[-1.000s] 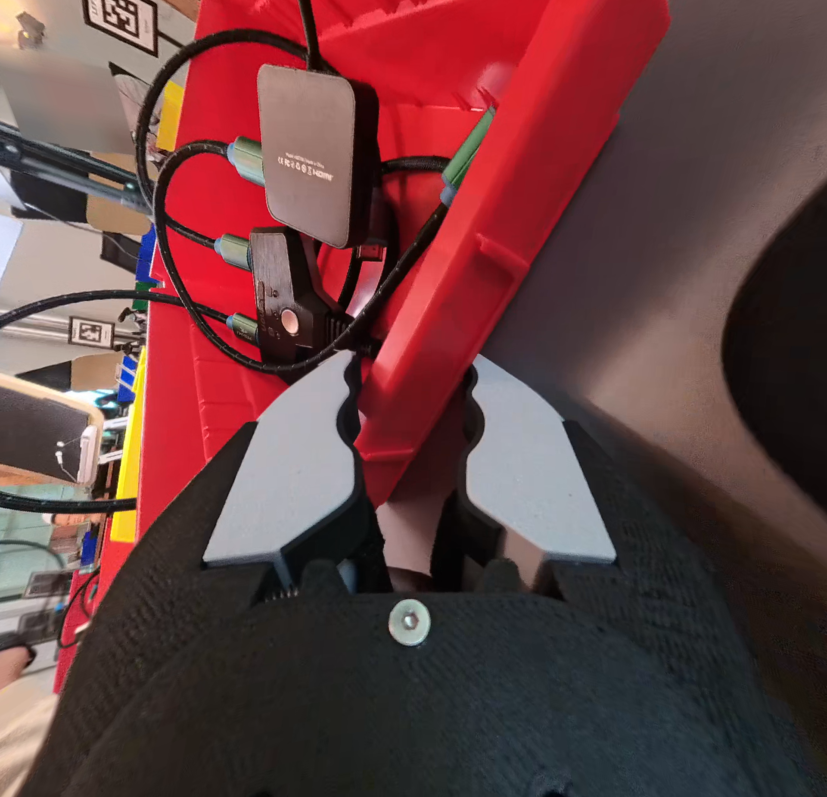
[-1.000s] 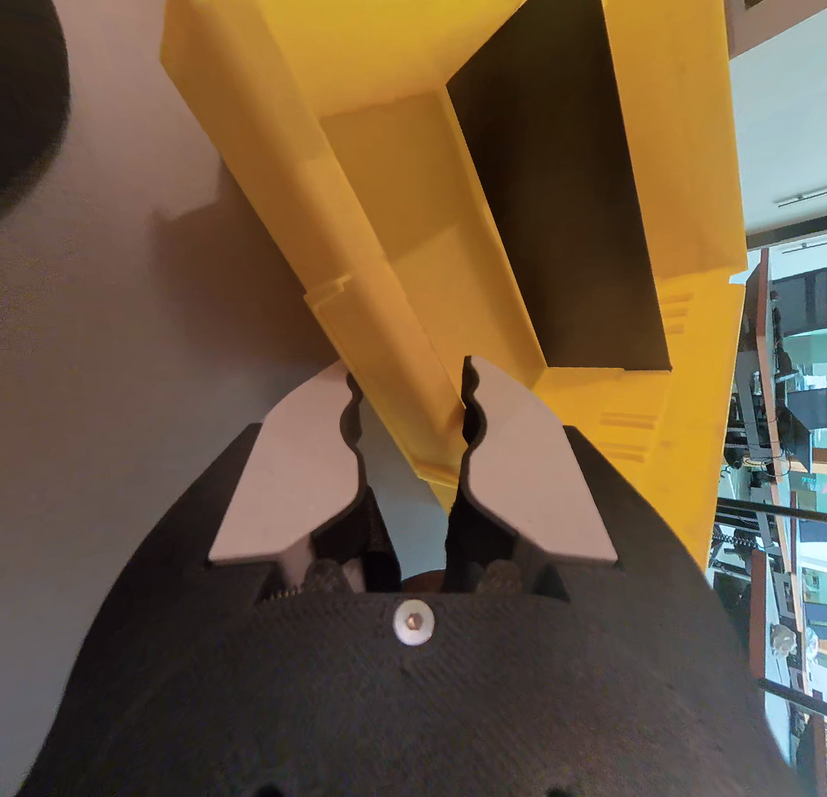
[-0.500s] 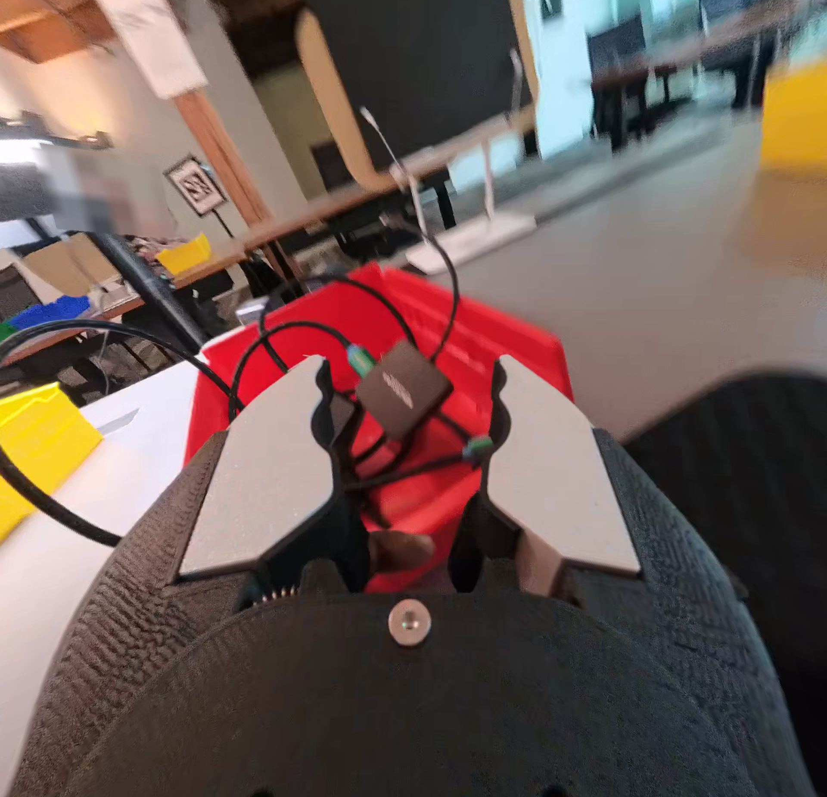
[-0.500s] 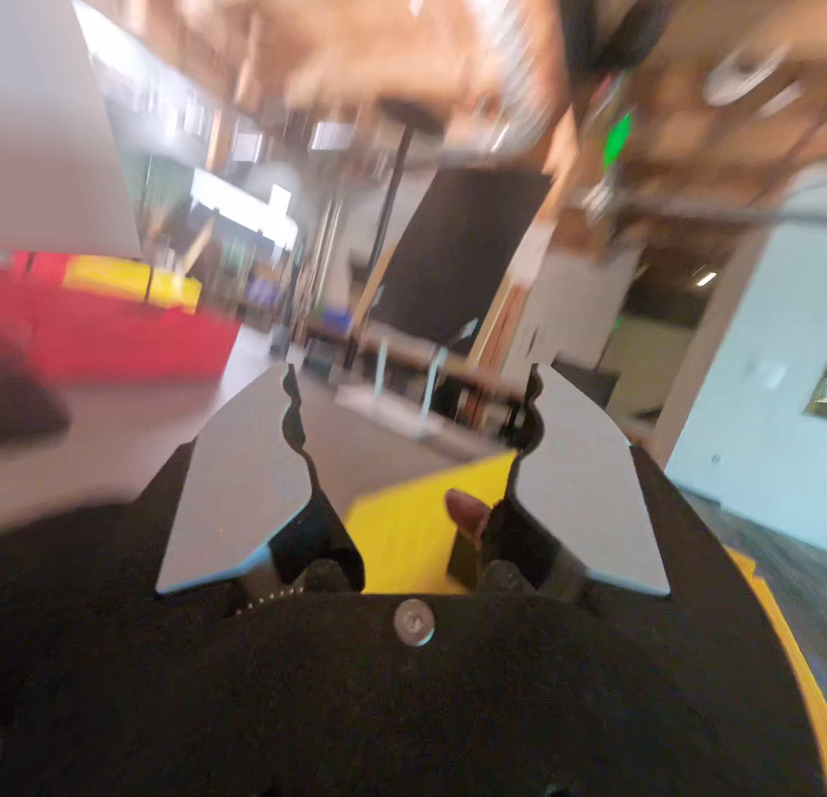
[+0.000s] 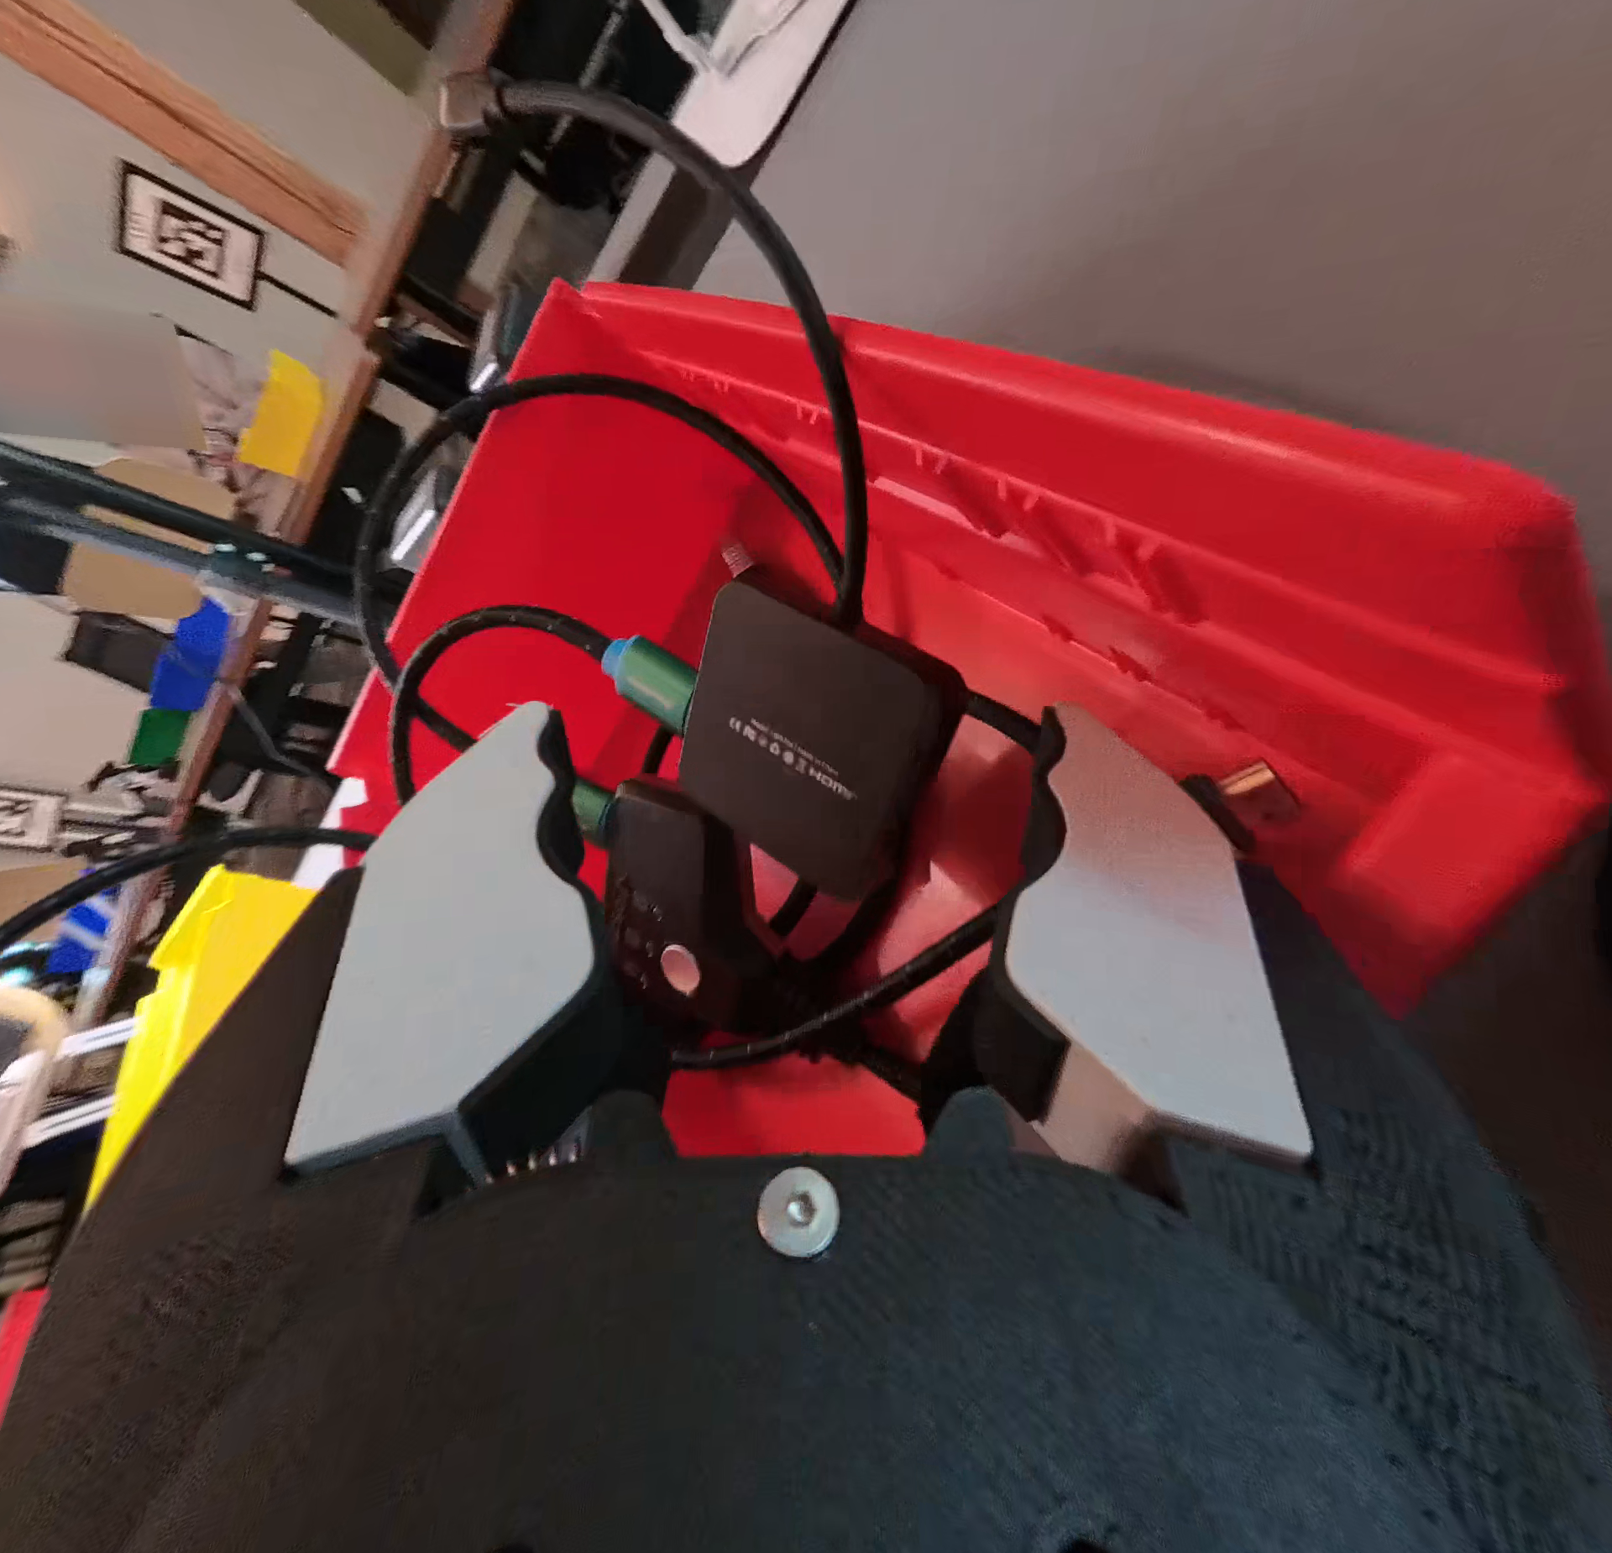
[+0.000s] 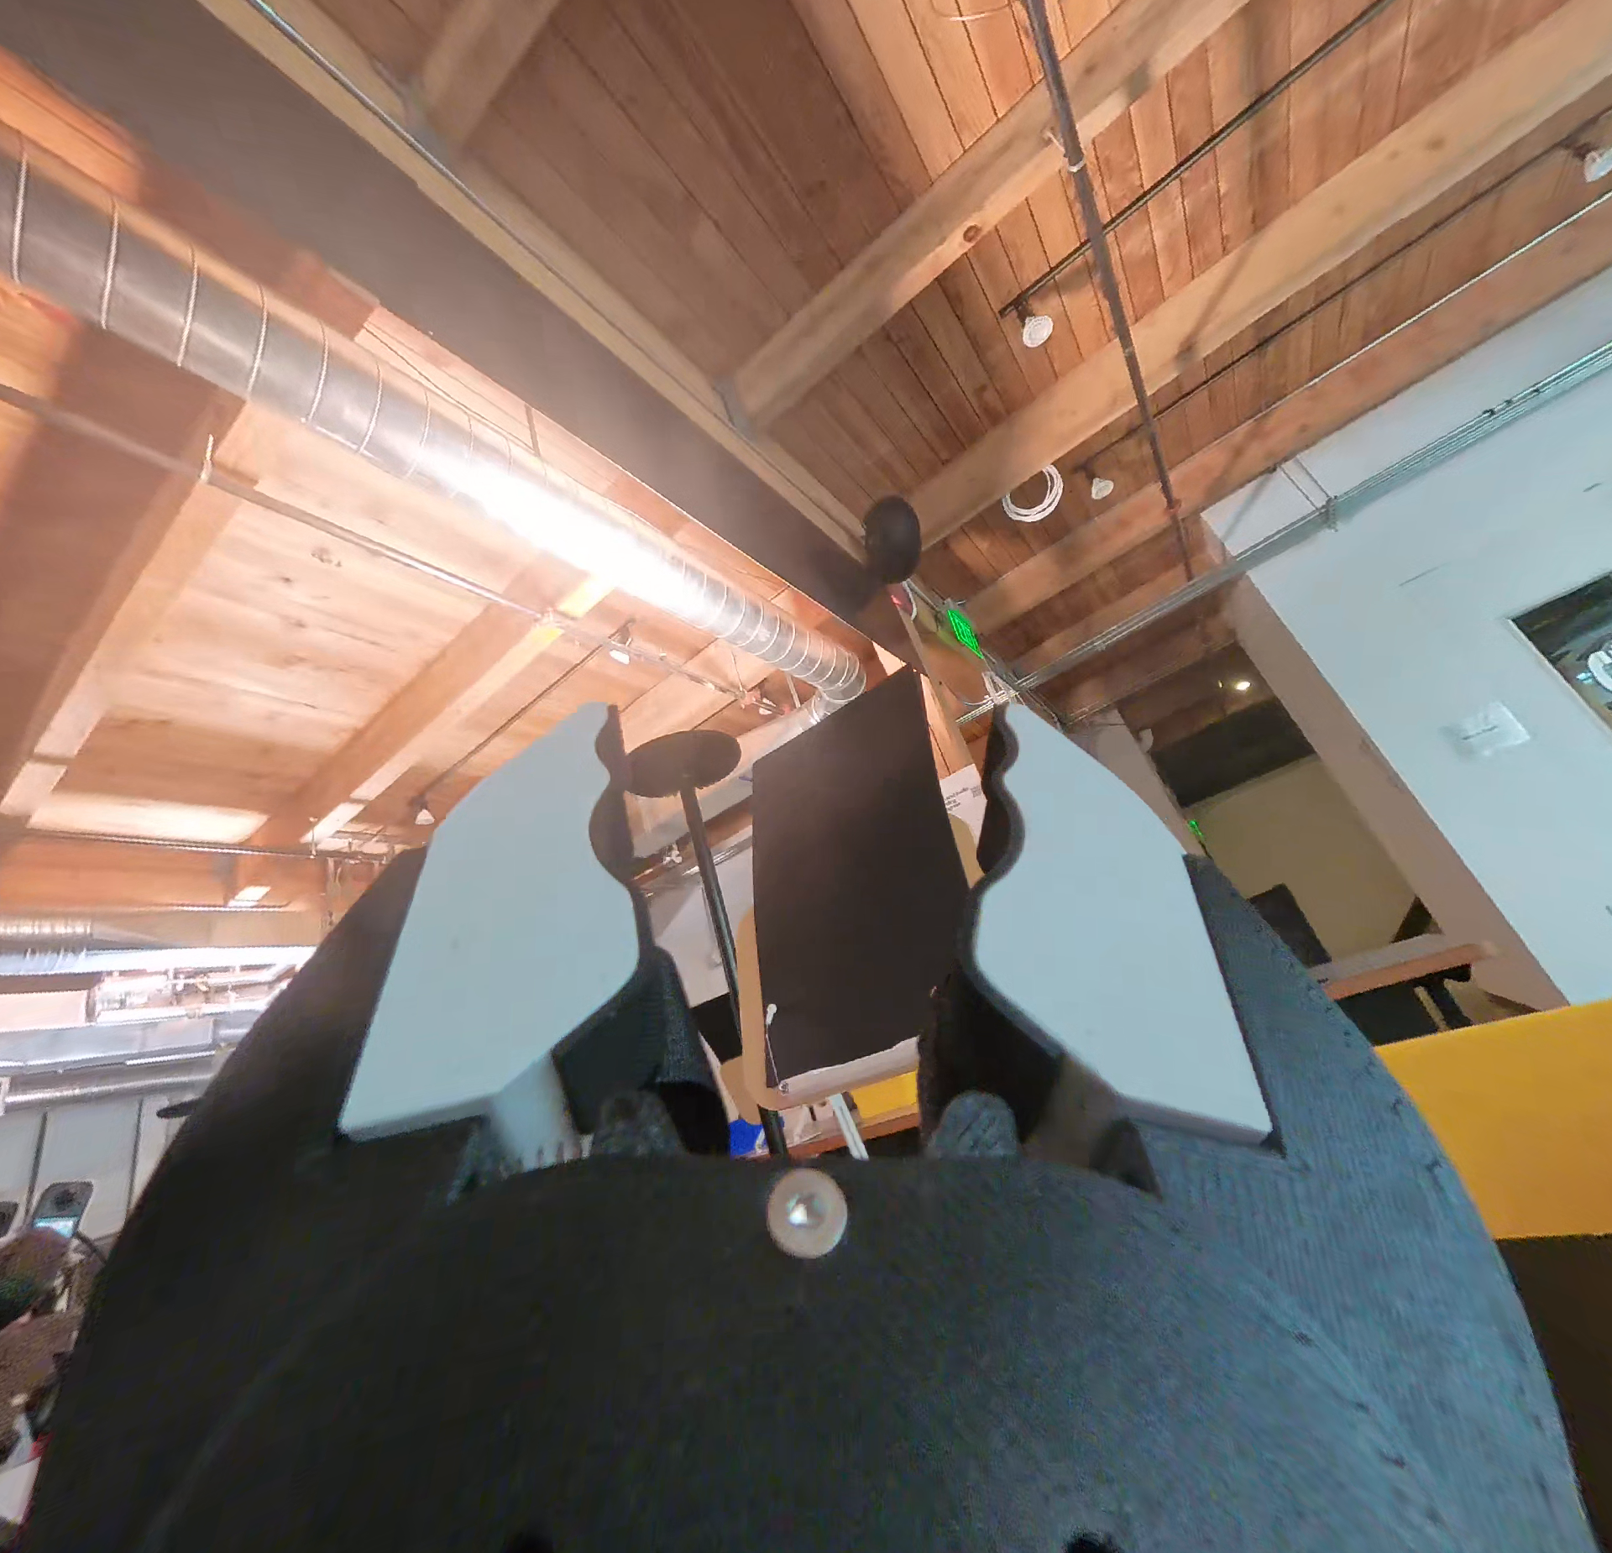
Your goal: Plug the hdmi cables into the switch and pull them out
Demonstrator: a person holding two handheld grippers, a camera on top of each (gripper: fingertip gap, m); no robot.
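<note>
Left wrist view, starting at the left edge: a black-and-white square marker (image 5: 190,234) hangs on the wall, carrying a printed pattern rather than words; below it a yellow bin (image 5: 187,979) peeks out beside the left gripper (image 5: 798,744), whose fingers (image 5: 471,927) stand wide apart with nothing clamped between them. Moving right, the red bin (image 5: 1221,569) sits on the grey surface (image 5: 1221,159), seen tilted, and everything for the task lies inside it; black braided hdmi cables (image 5: 410,552) loop up over its left wall. One green plug (image 5: 650,678) is seated in the left side of the flat black box (image 5: 811,748), which carries a line of small pale print on its top face; a second green plug (image 5: 593,805) goes into the switch (image 5: 672,927), a smaller black unit lying just under that box with a round silver button and a row of tiny markings, too blurred to make out. Further right, a loose cable end (image 5: 1243,792) with its bare metal tip lies against the bin's right inner wall, plugged into nothing.

Over to the right wrist view: the right gripper (image 6: 798,726) points up at a wooden beamed ceiling (image 6: 785,159) with a silver duct (image 6: 349,395) along the left; its fingers (image 6: 506,927) are also spread apart and empty; between them shows a black panel (image 6: 850,883) on a stand; a green lit sign (image 6: 962,630) glows up by the beams; a strip of yellow bin (image 6: 1483,1101) shows at the right edge.
</note>
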